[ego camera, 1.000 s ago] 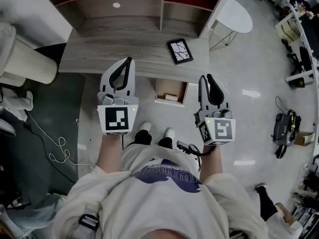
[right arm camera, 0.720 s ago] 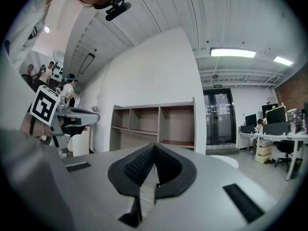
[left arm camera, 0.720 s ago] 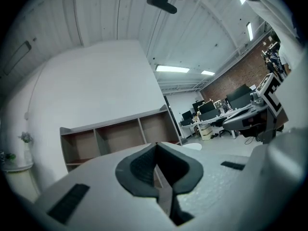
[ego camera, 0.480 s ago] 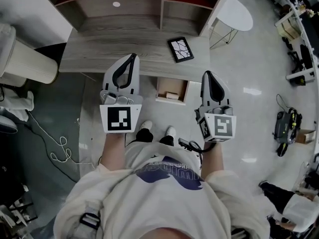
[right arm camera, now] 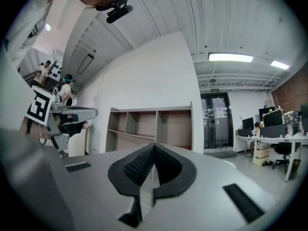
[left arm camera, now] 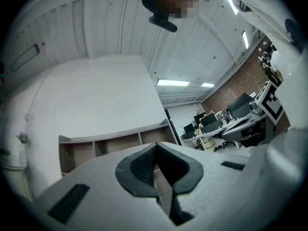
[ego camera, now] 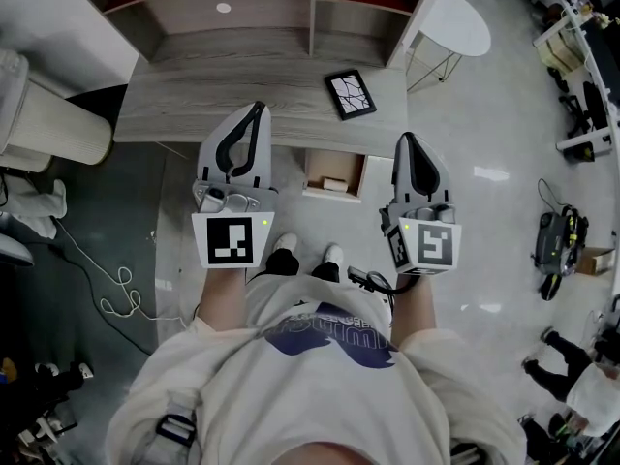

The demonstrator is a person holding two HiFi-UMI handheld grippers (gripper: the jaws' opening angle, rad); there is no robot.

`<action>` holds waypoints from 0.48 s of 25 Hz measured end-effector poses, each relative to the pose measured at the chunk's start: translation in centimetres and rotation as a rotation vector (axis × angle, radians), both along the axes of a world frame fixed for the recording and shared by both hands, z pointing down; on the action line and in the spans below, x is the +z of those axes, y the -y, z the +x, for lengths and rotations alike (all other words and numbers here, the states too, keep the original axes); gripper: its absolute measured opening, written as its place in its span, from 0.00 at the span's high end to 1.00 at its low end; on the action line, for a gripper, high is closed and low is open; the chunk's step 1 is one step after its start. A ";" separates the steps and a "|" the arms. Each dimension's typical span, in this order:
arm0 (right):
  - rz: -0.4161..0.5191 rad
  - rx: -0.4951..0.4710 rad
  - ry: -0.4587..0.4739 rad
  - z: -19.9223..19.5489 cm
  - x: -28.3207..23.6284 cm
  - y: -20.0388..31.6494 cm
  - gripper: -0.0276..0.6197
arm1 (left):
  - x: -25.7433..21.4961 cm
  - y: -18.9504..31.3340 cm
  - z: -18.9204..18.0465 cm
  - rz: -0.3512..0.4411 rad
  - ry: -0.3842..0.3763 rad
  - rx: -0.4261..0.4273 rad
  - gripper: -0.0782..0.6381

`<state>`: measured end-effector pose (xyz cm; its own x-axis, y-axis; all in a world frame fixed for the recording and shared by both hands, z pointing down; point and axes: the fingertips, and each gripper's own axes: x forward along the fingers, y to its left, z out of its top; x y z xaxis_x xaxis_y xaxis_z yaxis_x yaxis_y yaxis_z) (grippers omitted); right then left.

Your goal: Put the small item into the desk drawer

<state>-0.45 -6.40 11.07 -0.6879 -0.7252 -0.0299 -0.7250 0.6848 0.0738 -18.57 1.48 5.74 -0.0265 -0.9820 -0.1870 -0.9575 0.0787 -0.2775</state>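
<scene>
Left gripper (ego camera: 254,111), right gripper (ego camera: 405,140) hovering at desk (ego camera: 184,105) front edge, jaws of both pressing together (nothing between). Small item (ego camera: 335,184) lying inside open drawer (ego camera: 351,168), between grippers.

an open office, shown by desks (right arm camera: 262,139) with monitors (right arm camera: 272,117), swivel chairs (right arm camera: 283,151) and ceiling strip lights (right arm camera: 230,57).

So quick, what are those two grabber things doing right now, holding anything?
Left gripper: closed, fingers together, empty.
Right gripper: closed, fingers together, empty.
</scene>
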 end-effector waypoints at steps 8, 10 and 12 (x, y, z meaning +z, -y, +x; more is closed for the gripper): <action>0.008 0.005 0.014 -0.3 -0.5 -0.1 0.96 | -0.7 -0.5 0.0 0.032 0.024 0.007 0.88; 0.008 0.006 0.015 -0.3 -0.4 -0.2 0.96 | -0.6 -0.6 -0.1 0.032 0.023 0.006 0.88; 0.009 0.011 0.015 -0.3 -0.4 -0.2 0.96 | -0.5 -0.6 -0.1 0.032 0.023 0.005 0.88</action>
